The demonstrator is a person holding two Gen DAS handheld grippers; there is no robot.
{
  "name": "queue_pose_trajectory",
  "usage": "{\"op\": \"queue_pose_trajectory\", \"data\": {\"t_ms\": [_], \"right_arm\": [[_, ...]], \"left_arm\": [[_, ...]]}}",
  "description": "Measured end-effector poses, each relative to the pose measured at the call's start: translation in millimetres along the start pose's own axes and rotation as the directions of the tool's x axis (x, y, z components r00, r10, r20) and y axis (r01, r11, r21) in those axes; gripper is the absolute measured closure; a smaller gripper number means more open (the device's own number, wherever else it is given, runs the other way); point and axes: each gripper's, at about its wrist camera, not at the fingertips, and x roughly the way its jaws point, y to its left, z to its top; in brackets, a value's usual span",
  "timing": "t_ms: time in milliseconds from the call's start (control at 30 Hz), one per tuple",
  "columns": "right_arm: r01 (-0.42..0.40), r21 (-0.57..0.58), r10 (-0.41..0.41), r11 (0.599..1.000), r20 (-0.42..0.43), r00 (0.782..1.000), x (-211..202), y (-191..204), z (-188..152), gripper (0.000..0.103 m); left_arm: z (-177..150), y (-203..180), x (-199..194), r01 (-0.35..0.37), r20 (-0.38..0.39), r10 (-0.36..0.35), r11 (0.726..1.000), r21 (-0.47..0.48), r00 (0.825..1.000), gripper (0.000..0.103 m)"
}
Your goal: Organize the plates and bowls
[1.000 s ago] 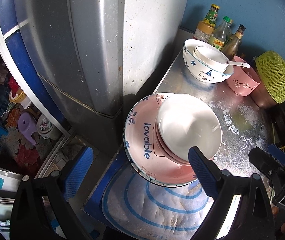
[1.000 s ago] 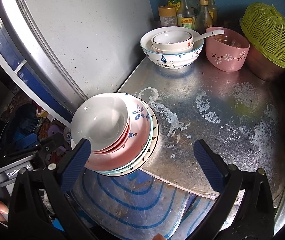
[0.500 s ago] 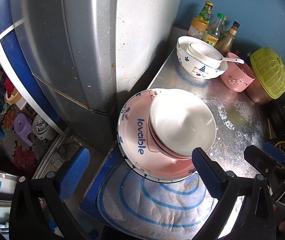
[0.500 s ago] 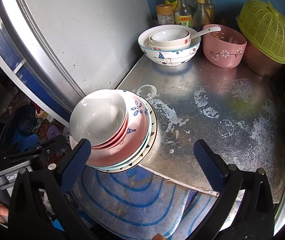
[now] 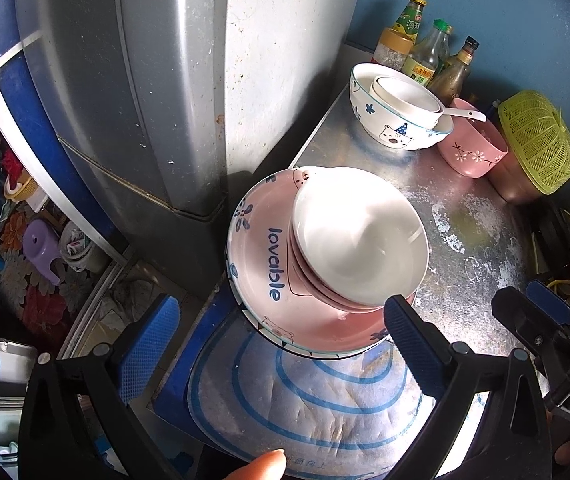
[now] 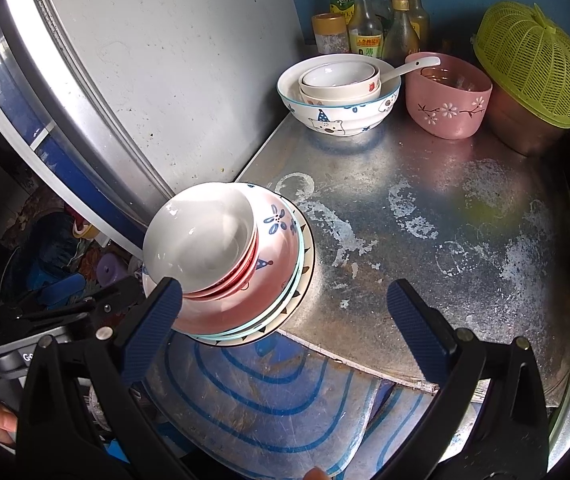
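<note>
A stack of dishes sits at the near left corner of the metal counter (image 6: 445,220): a pink "lovable" plate (image 5: 269,264) on other plates, with a white bowl (image 5: 359,240) nested in pink bowls on top. My left gripper (image 5: 281,340) hovers just in front of the stack, open wide, nothing between its pads. My right gripper (image 6: 285,316) is also open and empty, beside the stack (image 6: 277,264). At the back stands a bear-print bowl (image 6: 341,116) holding a smaller white bowl and a spoon, with a pink flowered bowl (image 6: 449,112) next to it.
A grey fridge (image 5: 165,100) stands tight against the counter's left side. Bottles (image 6: 369,20) line the blue back wall. A yellow-green colander (image 6: 533,64) covers a copper pot at the back right. A blue-striped mat (image 5: 309,400) lies below the stack. Cluttered floor drops away at left.
The left jaws have spread slightly wider. The stack and the right gripper have stayed put.
</note>
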Motion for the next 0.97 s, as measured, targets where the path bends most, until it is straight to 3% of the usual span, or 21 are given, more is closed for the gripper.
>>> {"op": "queue_pose_trajectory", "data": {"t_ms": [967], "right_arm": [[0.004,-0.001,-0.004,1.000,0.011,1.000,-4.3,-0.3,-1.7,0.000]], "left_arm": [[1.8,-2.1,-0.9,0.026,-0.003,-0.026,1.000,0.002,1.000,0.000]]}}
